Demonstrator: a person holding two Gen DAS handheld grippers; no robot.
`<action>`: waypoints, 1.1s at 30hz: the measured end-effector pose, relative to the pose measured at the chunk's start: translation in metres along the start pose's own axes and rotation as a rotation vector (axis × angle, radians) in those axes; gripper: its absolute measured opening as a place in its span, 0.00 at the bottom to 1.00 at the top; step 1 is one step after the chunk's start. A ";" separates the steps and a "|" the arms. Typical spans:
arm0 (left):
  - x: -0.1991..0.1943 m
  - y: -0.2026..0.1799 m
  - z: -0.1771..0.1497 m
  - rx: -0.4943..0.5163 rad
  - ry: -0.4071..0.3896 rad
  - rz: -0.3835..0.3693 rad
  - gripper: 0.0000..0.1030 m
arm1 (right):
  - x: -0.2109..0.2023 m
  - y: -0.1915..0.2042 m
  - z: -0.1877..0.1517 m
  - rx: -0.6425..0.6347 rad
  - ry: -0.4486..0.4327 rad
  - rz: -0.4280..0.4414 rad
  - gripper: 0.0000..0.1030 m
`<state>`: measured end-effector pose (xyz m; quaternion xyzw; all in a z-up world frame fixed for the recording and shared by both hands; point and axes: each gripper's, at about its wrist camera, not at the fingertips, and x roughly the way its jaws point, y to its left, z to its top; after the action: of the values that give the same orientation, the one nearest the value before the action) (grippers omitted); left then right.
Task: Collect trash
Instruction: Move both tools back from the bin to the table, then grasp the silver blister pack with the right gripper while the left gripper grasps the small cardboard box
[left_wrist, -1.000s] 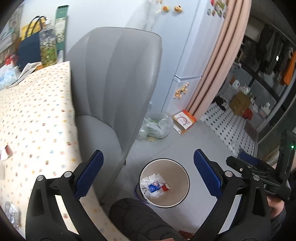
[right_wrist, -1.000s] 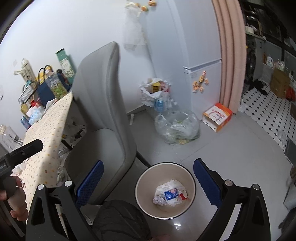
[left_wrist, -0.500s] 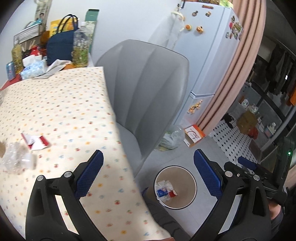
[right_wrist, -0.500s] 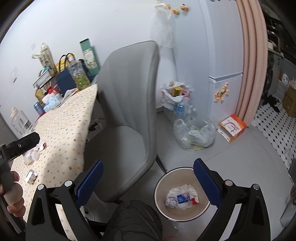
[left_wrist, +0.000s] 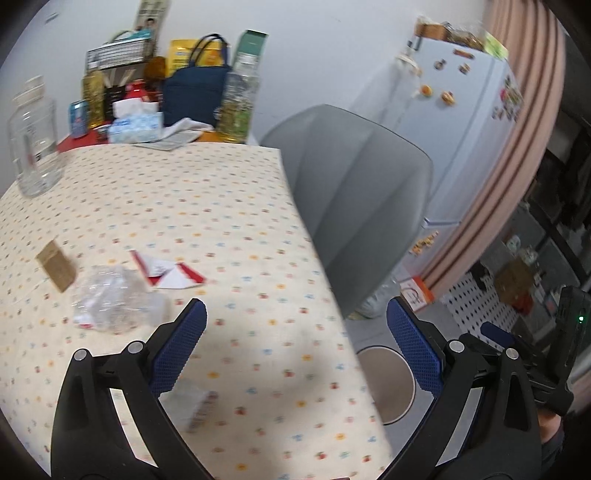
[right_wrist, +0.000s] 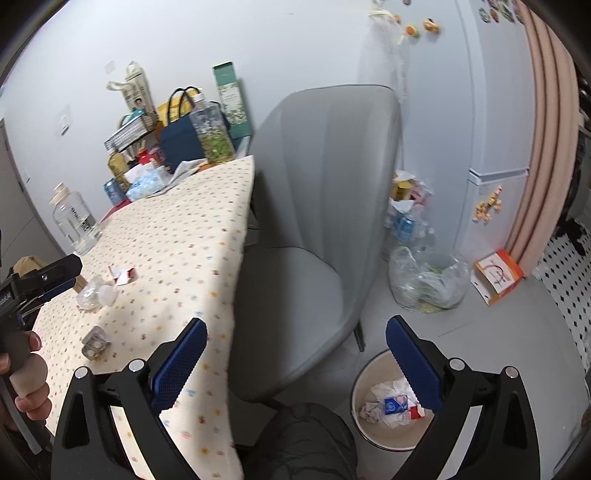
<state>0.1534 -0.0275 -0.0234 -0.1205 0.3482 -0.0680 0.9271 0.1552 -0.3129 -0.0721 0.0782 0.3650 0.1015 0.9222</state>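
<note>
My left gripper (left_wrist: 295, 339) is open and empty above the dotted tablecloth (left_wrist: 221, 206). On the cloth lie a crumpled clear plastic wrapper (left_wrist: 114, 299), a red-and-white paper scrap (left_wrist: 166, 273), a brown cardboard piece (left_wrist: 55, 264) and a small blurred packet (left_wrist: 195, 402) by the left finger. My right gripper (right_wrist: 295, 354) is open and empty over the chair seat, with the round bin (right_wrist: 369, 424) holding crumpled trash at its lower right. The bin's rim (left_wrist: 384, 384) also shows in the left wrist view. The left gripper (right_wrist: 44, 277) shows at the left edge of the right wrist view.
A grey chair (right_wrist: 325, 206) stands between table and bin. A glass jar (left_wrist: 31, 147), bottles, a blue bag (left_wrist: 195, 96) and tissues crowd the table's far end. A bag of plastic bottles (right_wrist: 424, 277), an orange box (right_wrist: 498, 277) and the fridge (left_wrist: 469, 129) stand beyond.
Both grippers have swung up and left from over the bin toward the table. The left one now looks at the trash on the cloth; the bin has slid to the lower right.
</note>
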 end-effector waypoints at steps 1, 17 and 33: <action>-0.003 0.007 0.000 -0.012 -0.005 0.008 0.94 | 0.001 0.006 0.002 -0.006 -0.001 0.008 0.92; -0.036 0.107 -0.010 -0.187 -0.058 0.101 0.94 | 0.030 0.088 0.012 -0.117 0.026 0.110 0.92; -0.044 0.162 -0.031 -0.243 -0.033 0.158 0.94 | 0.049 0.172 -0.014 -0.238 0.109 0.271 0.92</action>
<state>0.1069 0.1316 -0.0627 -0.2053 0.3471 0.0500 0.9137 0.1577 -0.1333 -0.0767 0.0115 0.3859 0.2711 0.8817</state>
